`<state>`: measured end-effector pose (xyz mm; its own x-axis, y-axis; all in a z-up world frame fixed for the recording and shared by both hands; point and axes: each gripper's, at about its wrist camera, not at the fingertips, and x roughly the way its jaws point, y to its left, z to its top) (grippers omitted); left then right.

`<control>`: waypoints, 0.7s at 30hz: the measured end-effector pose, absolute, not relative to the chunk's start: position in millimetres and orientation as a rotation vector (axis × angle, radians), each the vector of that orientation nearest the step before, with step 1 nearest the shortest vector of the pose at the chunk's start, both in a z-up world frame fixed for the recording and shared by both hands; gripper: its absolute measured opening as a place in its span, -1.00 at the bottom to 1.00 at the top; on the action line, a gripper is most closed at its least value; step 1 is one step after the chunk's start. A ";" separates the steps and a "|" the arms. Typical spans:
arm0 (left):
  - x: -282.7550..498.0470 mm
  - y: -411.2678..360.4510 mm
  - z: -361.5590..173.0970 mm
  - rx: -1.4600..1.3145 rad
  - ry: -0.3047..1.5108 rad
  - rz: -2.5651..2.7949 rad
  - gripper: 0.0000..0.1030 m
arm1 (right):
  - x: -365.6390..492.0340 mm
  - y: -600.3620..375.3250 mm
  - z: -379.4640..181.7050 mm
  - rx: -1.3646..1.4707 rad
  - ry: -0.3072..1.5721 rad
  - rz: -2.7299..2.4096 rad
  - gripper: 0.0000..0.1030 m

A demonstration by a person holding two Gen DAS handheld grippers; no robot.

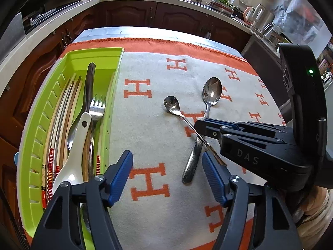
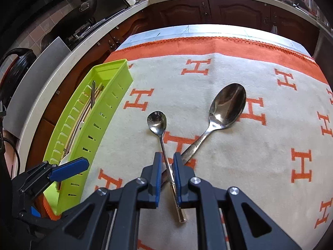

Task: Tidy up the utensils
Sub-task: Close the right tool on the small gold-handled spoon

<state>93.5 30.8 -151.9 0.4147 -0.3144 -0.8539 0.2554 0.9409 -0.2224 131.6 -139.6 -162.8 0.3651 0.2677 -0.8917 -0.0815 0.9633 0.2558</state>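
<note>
Hard to tell what's going on at the near end of the green tray (image 1: 68, 58): the left gripper (image 1: 167, 175) blocks it in the left wrist view, and in the right wrist view you only get the slotted outer wall, so most of the contents are hidden there. From the left camera I can make out a fork (image 1: 97, 107), a white ceramic spoon (image 1: 71, 160), a dark-handled piece and a bunch of chopsticks (image 1: 60, 112) with red-patterned ends, all lying lengthwise. Exact count of chopsticks, no idea, they overlap.

The small spoon (image 2: 156, 120) has its thin handle running back between the right gripper (image 2: 166, 177) pads (image 2: 156, 166), which are pulled in close around it. Looks like they're pinching the handle, though I can't swear both pads touch. The handle tip pokes out past the pads on the near side. It crosses over the handle of the big spoon (image 2: 228, 106), whose near end is hidden behind the fingers in that view.

Left gripper is spread wide with nothing between its fingers, hanging over bare cloth just right of the tray.

Room-wise: the tray sits along the left edge of the H-patterned cloth (image 1: 145, 66), and the strip between the tray and the spoons is bare cloth. Orange border runs along the far edge, with a strip of table (image 2: 208, 30) beyond it, then dark wood cabinets.

Both spoons are shiny metal, bowls pointing far, lying mid-cloth, the big one to the right.
</note>
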 end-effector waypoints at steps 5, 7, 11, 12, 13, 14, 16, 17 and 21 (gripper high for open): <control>95.5 32.0 -156.2 -0.068 1.096 -0.356 0.33 | 139.3 -130.6 -169.4 0.111 1.181 0.239 -0.78; 95.7 32.6 -156.4 -0.058 1.092 -0.349 0.32 | 141.9 -126.7 -171.3 0.085 1.186 0.248 -0.78; 95.1 32.9 -156.4 -0.054 1.088 -0.358 0.31 | 148.3 -124.6 -176.4 0.071 1.201 0.262 -0.78; 94.8 32.9 -156.4 -0.051 1.088 -0.358 0.31 | 149.4 -124.5 -176.7 0.067 1.205 0.268 -0.78; 94.6 32.6 -156.7 -0.044 1.086 -0.358 0.31 | 150.2 -123.3 -176.5 0.052 1.209 0.274 -0.78; 94.2 31.7 -157.0 -0.035 1.084 -0.357 0.31 | 150.8 -121.3 -176.3 0.029 1.212 0.280 -0.79; 93.7 30.1 -157.7 -0.026 1.081 -0.353 0.32 | 151.6 -116.8 -176.1 -0.023 1.215 0.286 -0.81; 93.7 30.1 -157.8 -0.028 1.081 -0.358 0.34 | 151.9 -115.2 -176.0 -0.040 1.217 0.287 -0.82; 94.6 31.2 -157.5 -0.045 1.088 -0.363 0.36 | 152.3 -116.9 -176.1 -0.035 1.217 0.267 -0.93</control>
<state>94.6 31.2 -157.5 0.4115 -0.3105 -0.8569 0.2669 0.9400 -0.2124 152.3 -116.9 -176.1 0.3194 0.1848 -0.9294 -0.2219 0.9681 0.1162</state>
